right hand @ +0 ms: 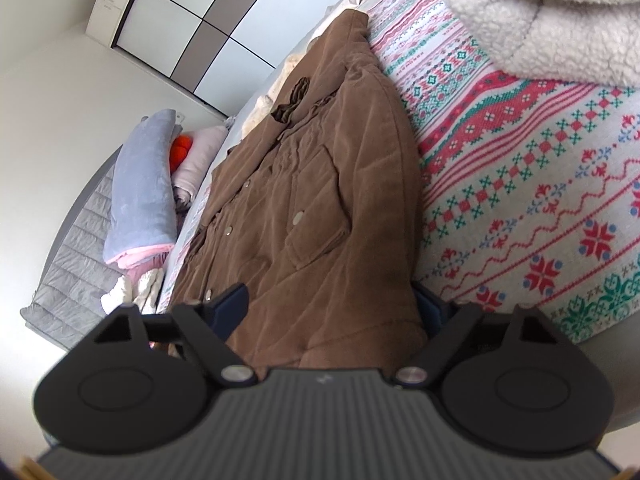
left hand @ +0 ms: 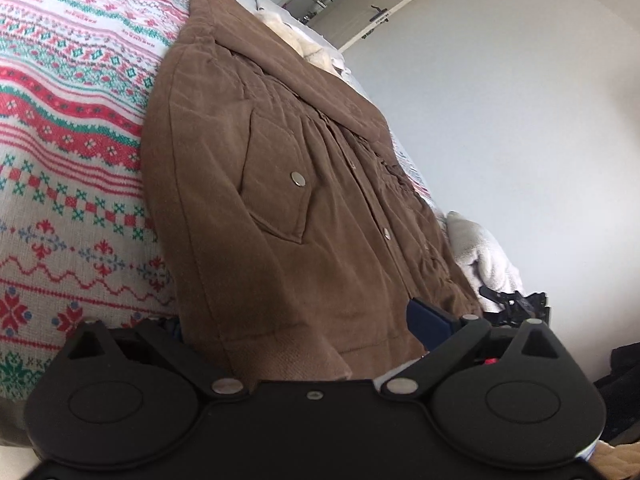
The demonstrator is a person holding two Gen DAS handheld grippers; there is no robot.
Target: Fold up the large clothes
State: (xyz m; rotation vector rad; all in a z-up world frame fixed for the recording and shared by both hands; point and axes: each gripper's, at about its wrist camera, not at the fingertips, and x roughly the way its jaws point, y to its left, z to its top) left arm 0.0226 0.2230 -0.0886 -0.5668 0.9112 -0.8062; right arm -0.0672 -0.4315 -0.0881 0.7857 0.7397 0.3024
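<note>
Here's the brown corduroy jacket [left hand: 280, 184], snap-buttoned and pocket-flapped, lying lengthwise on the red, green and white knitted-pattern bedspread [left hand: 60, 168], collar at the far end, hem at the near edge of the bed. Both tools are at that hem. The left gripper [left hand: 304, 332] has the bottom edge running between its dark blue fingers [left hand: 428, 320]; one finger shows on the right of the cloth, the other is mostly buried on the left, so the jaws straddle the hem spread wide, and whether they are pinching it cannot be told. Same story from the right wrist view: the right gripper [right hand: 336, 308] has its fingers [right hand: 230, 304] either side of a broad band of hem, jaws apart around it, grip unclear.

The sleeves seem already tucked in, because the jacket reads as one narrow strip with straight long edges. That would be the first stage done. What looks left is the big one: bringing hem up to collar, perhaps twice, then squaring off.

A white fleece garment [right hand: 540, 12] waits at the far right, and a grey-blue plush blanket roll [right hand: 144, 184] lies off to the left.
</note>
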